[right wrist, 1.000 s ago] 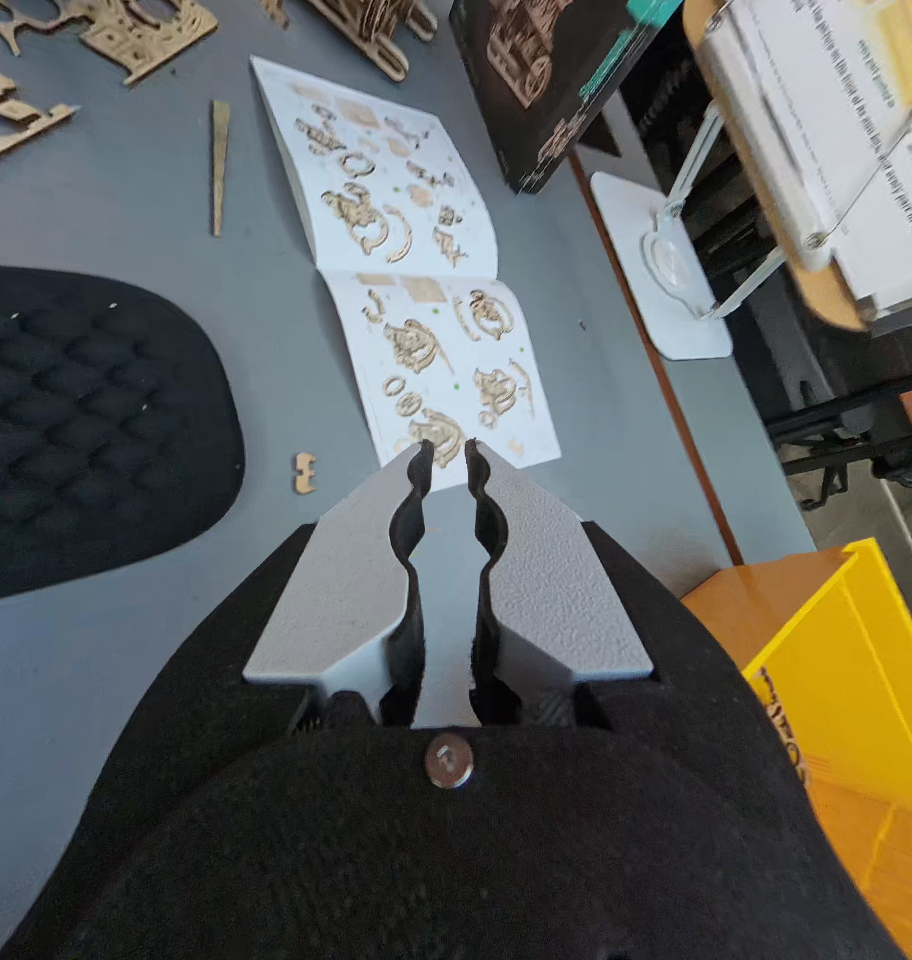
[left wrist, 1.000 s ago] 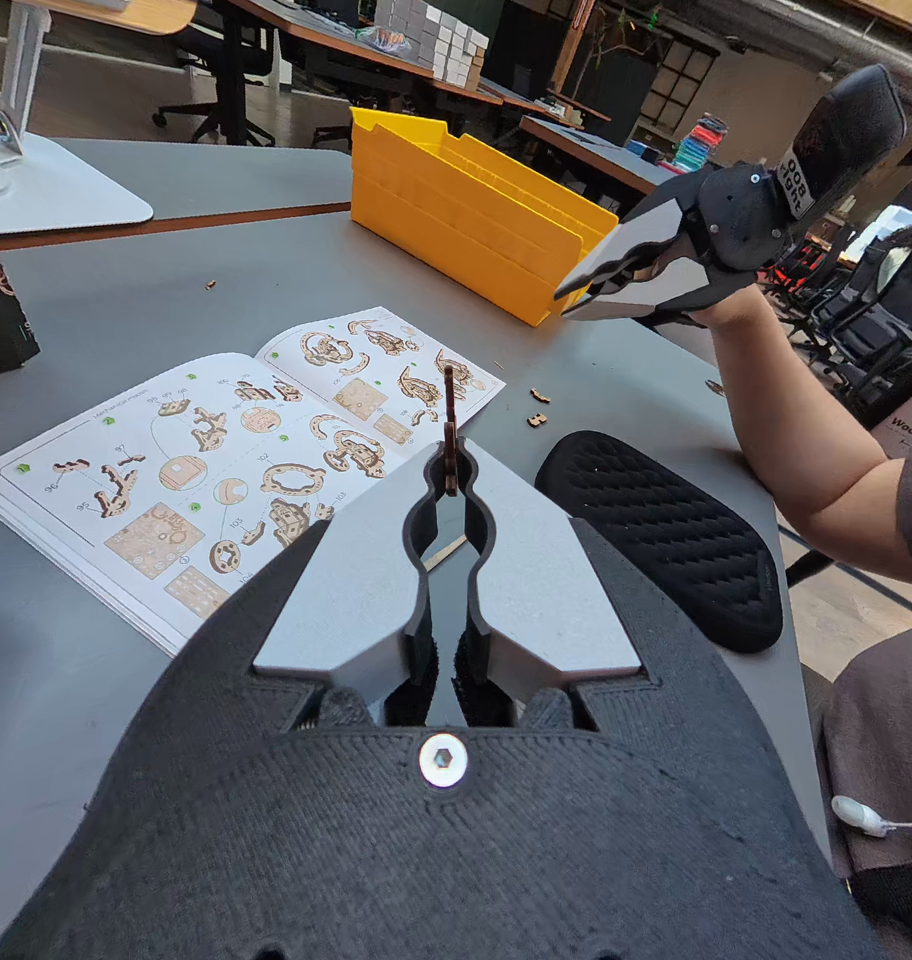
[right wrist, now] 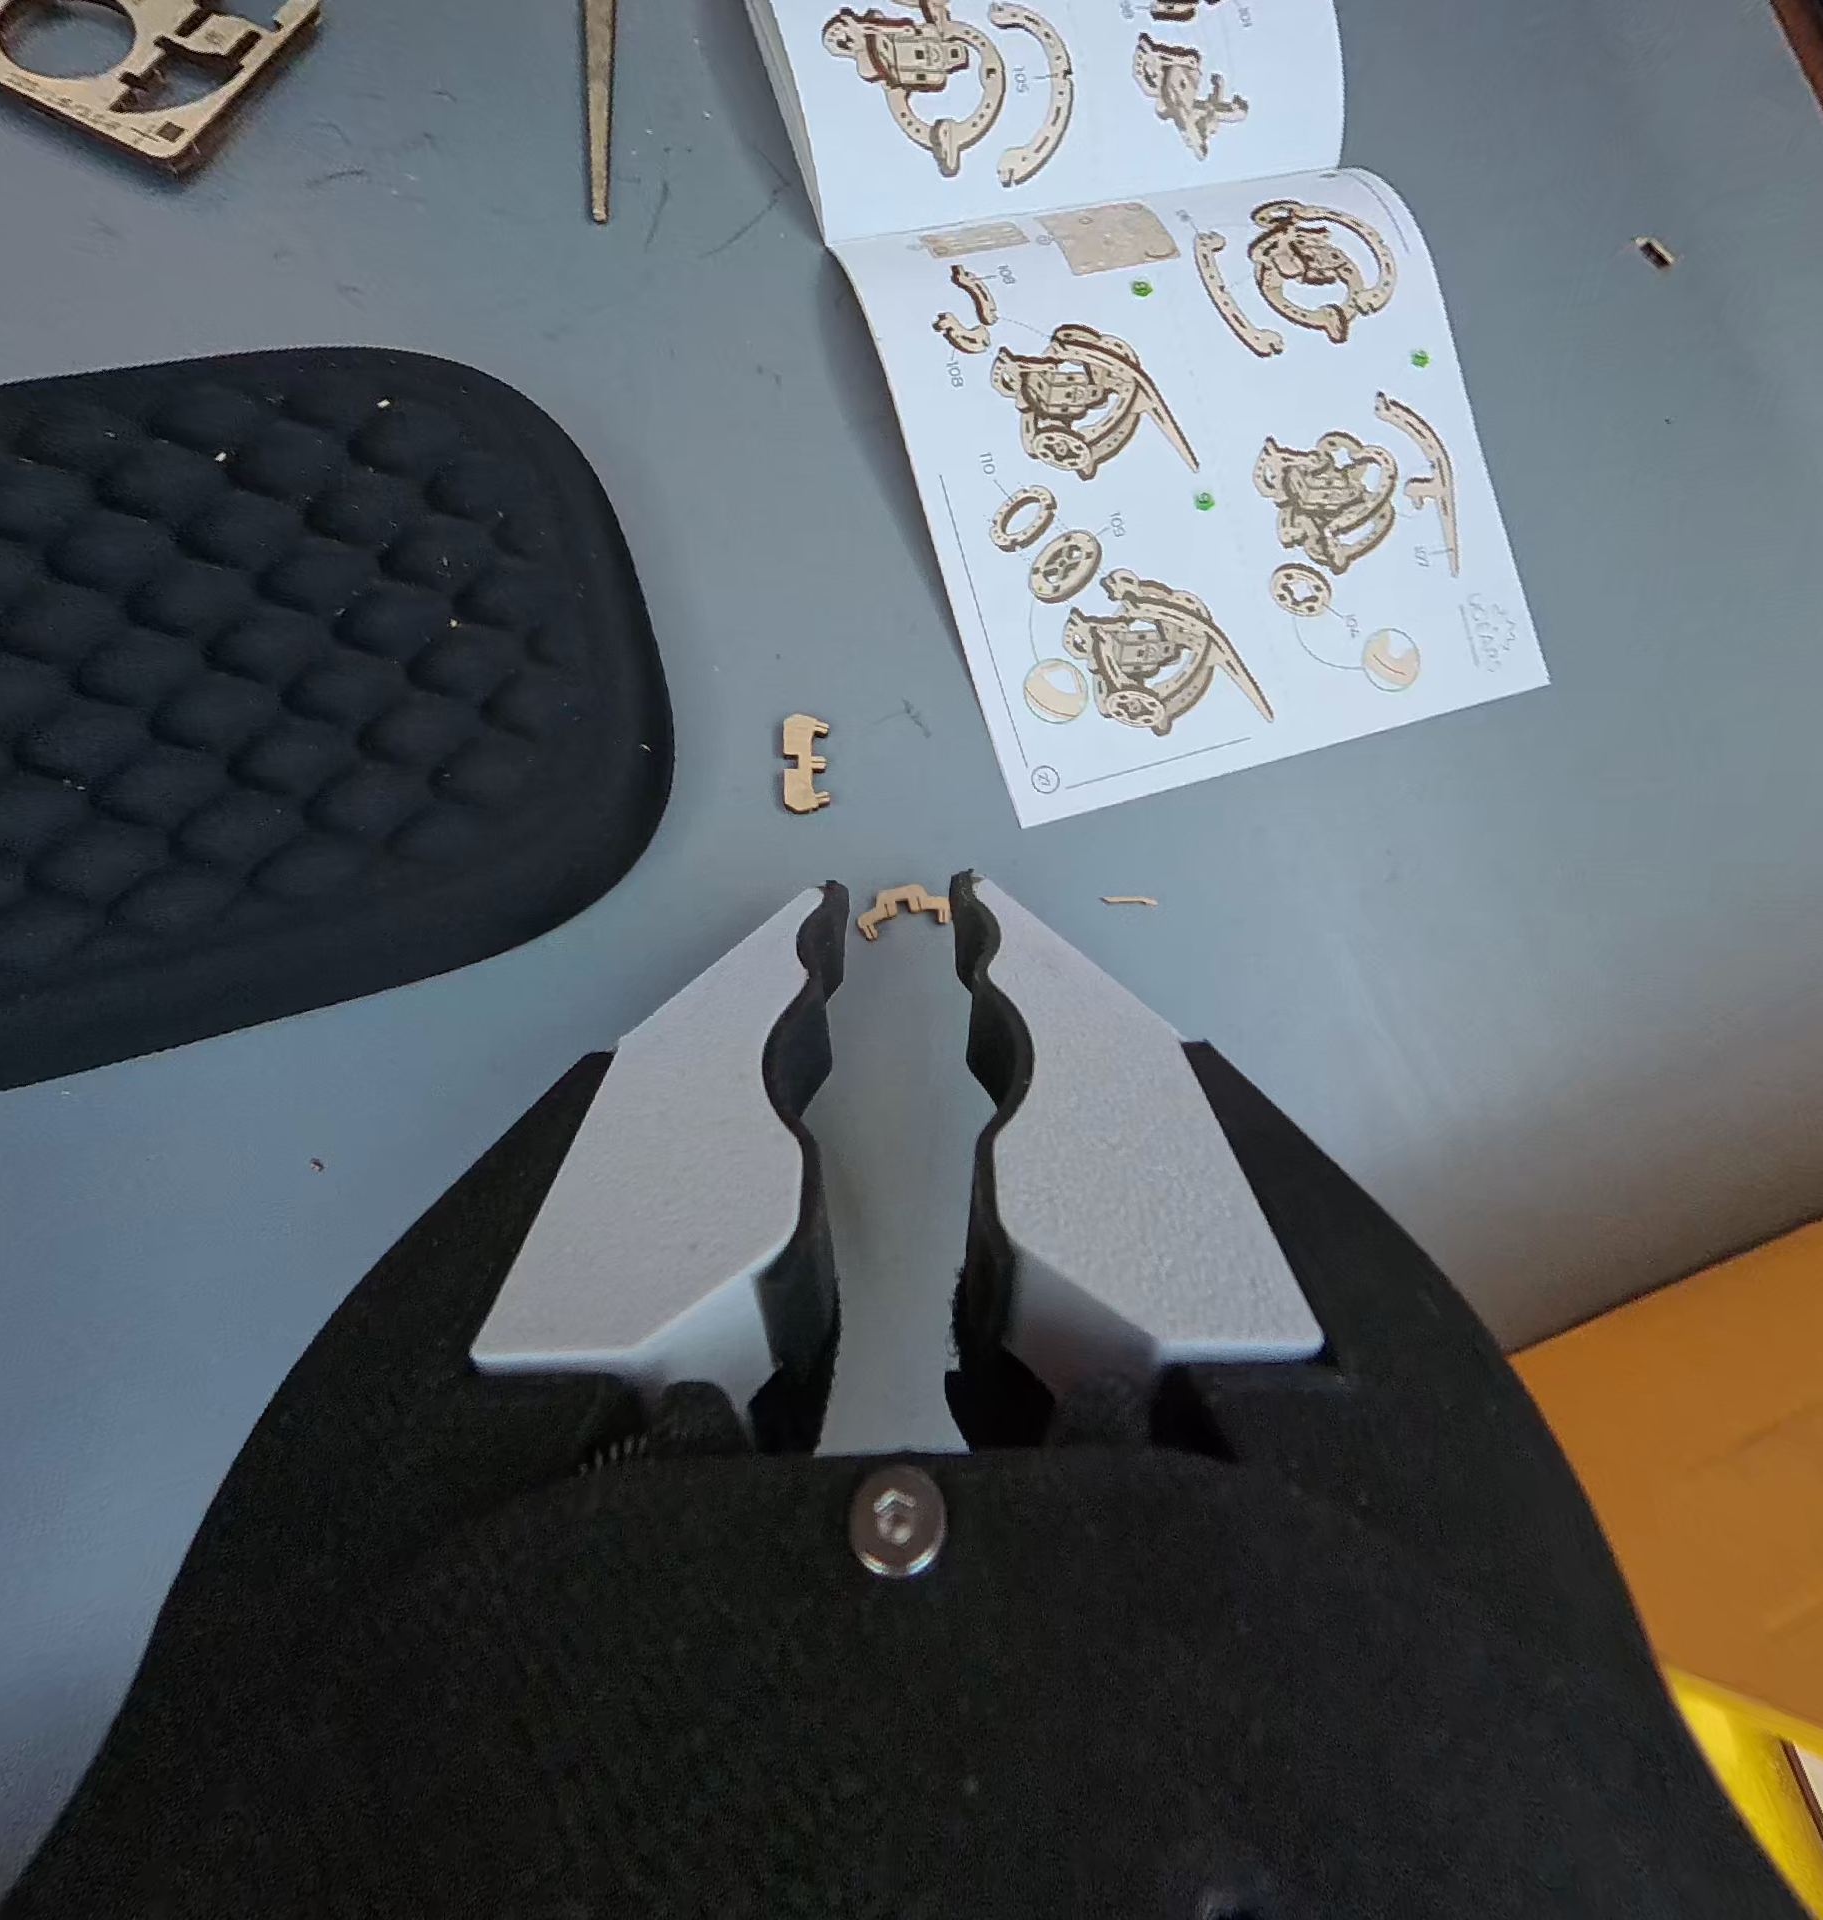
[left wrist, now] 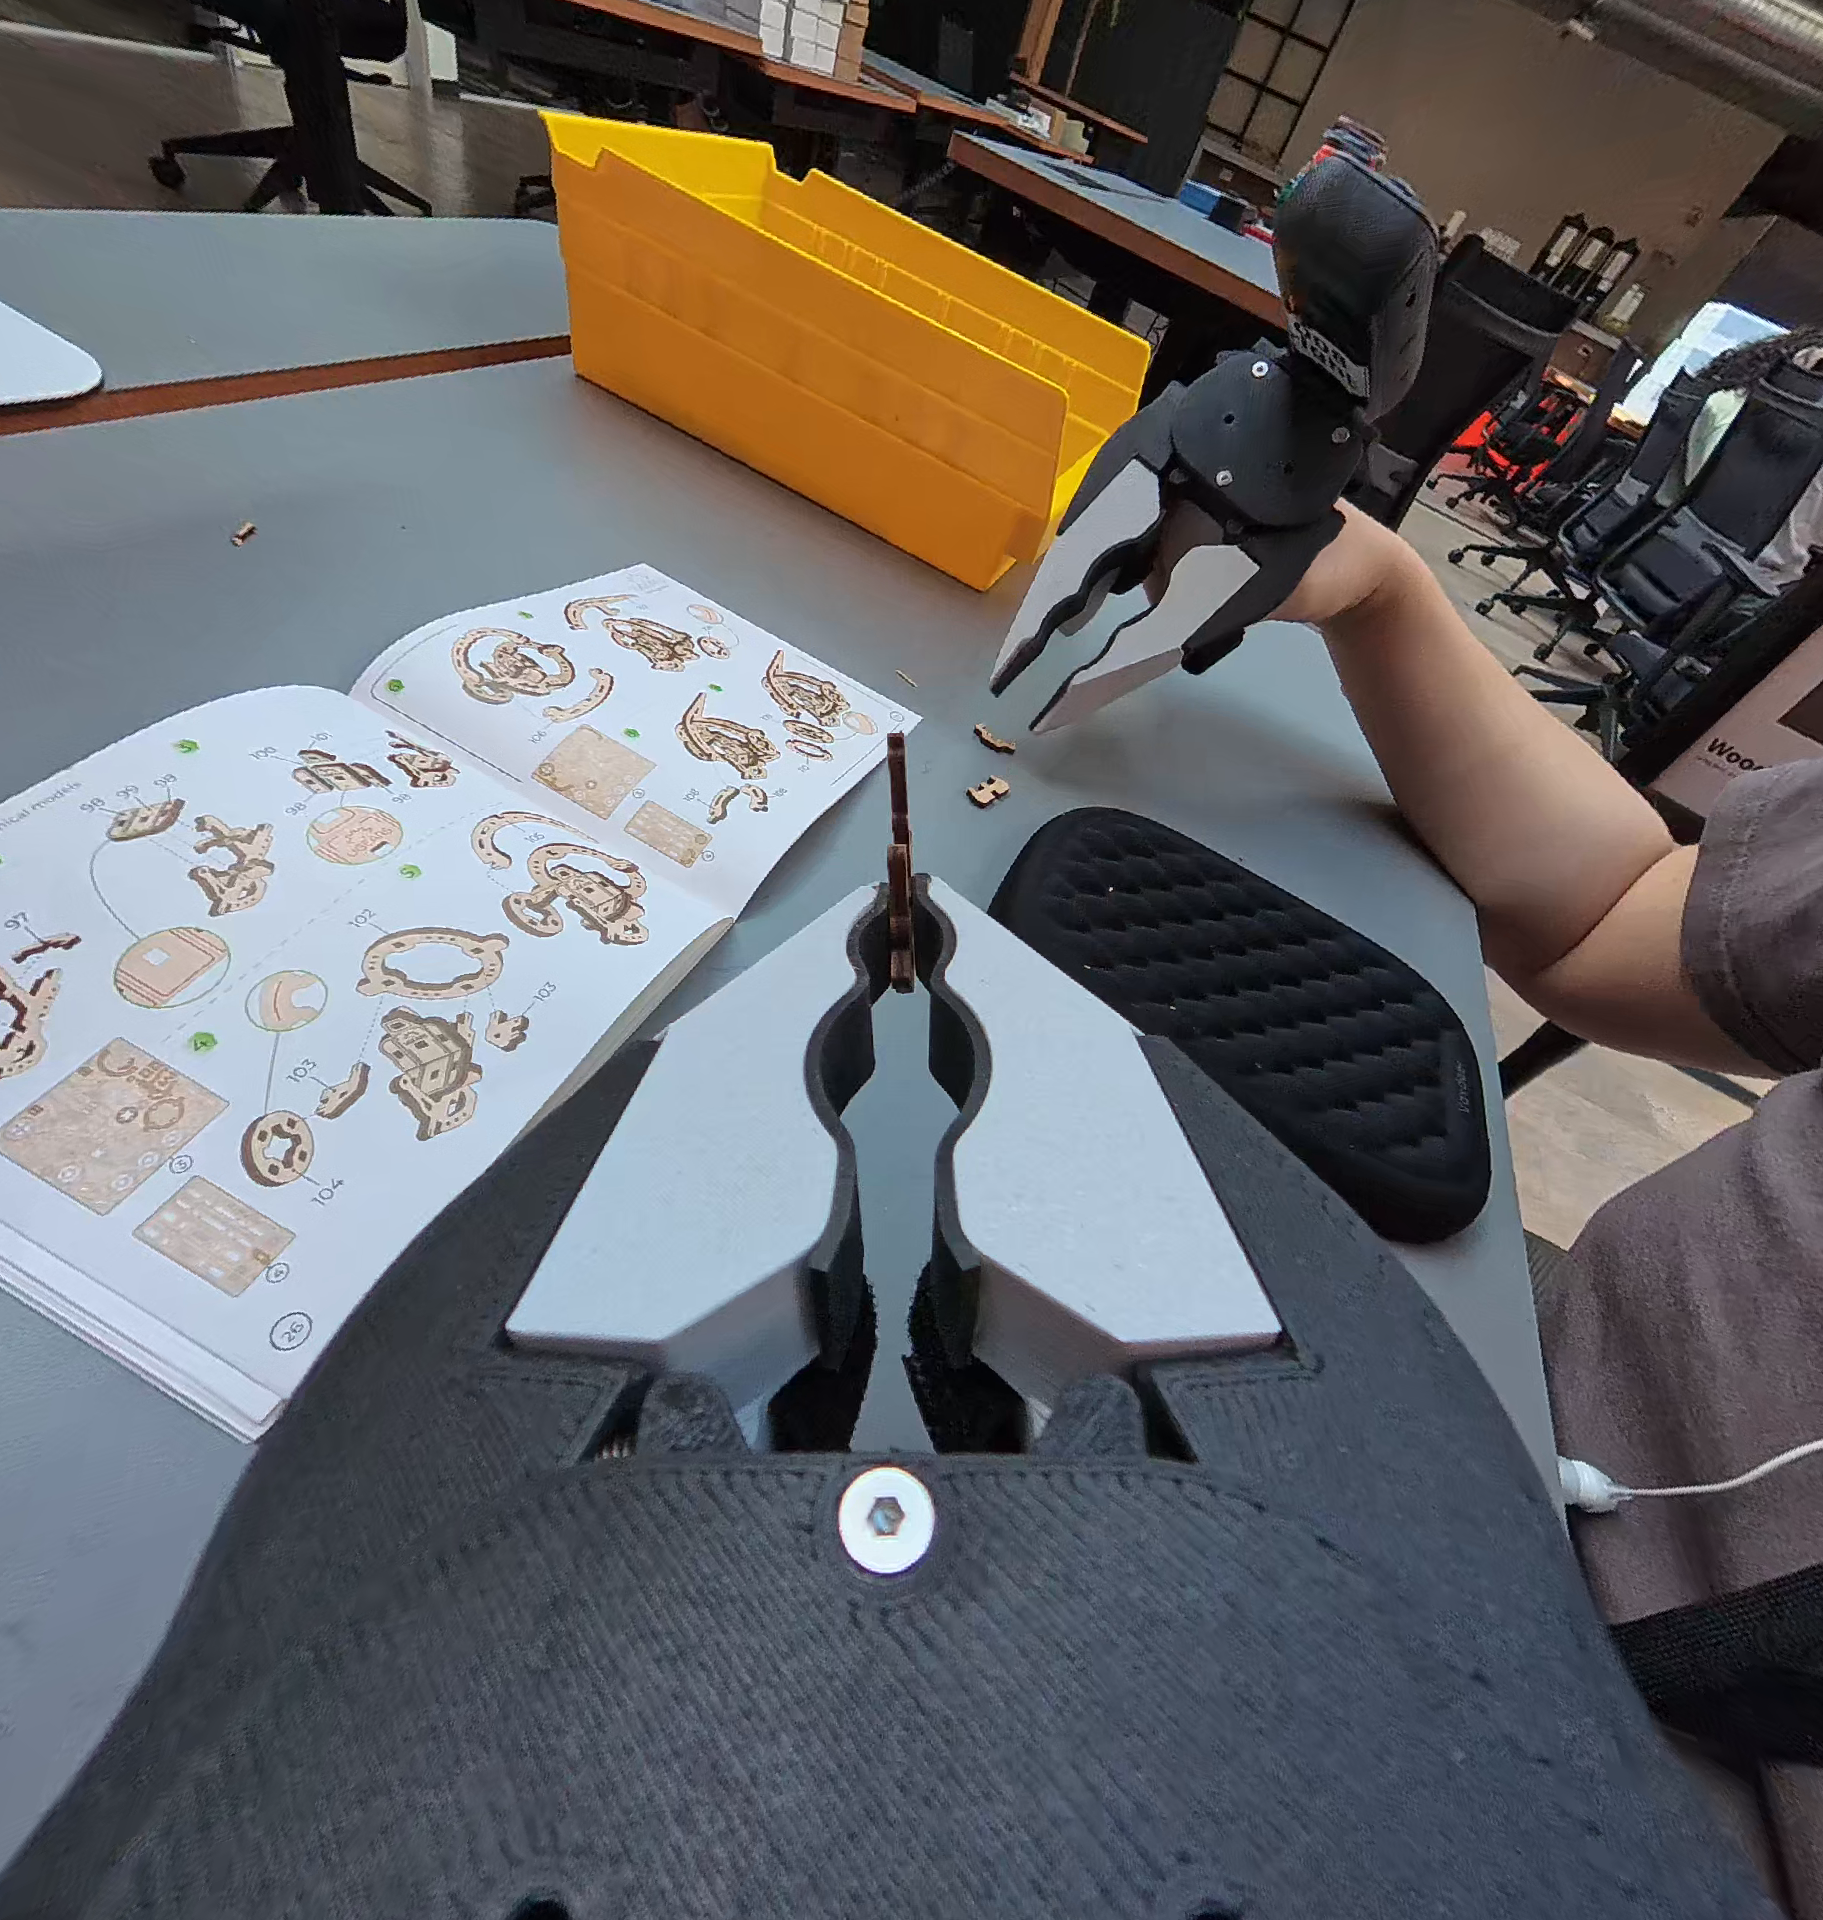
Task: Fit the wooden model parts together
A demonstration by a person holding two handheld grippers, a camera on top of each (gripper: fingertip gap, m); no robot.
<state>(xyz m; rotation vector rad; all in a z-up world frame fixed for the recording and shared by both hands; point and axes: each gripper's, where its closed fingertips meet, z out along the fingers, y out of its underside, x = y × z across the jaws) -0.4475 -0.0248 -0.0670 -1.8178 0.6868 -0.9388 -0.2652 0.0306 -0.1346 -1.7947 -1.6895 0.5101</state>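
My left gripper [left wrist: 896, 896] is shut on a thin dark wooden part [left wrist: 898, 831], held upright and edge-on above the table. My right gripper [right wrist: 896, 896] is open, tips low over the grey table, straddling a small light wooden clip piece [right wrist: 902, 908]. It also shows in the left wrist view [left wrist: 1021, 704], pointing down at the same piece [left wrist: 993, 739]. A second small wooden piece [right wrist: 805, 764] lies just left of it, next to the black pad; it also shows in the left wrist view [left wrist: 988, 792].
An open instruction booklet [left wrist: 367, 883] lies on the table, also in the right wrist view [right wrist: 1198, 436]. A black padded mat [right wrist: 263, 665] is on the left, a yellow bin [left wrist: 834, 343] behind. A wooden sheet [right wrist: 128, 73] and a thin stick [right wrist: 599, 114] lie farther off. Some 20 centimetres of space lies between my two pairs of fingers. To reach the thin stick [right wrist: 599, 114] in a straight line is about 8 centimetres for my left fingers, about 20 centimetres for my right.
My right gripper has come down from the air to the table and opened wider around the small clip piece. My left gripper still holds its part.
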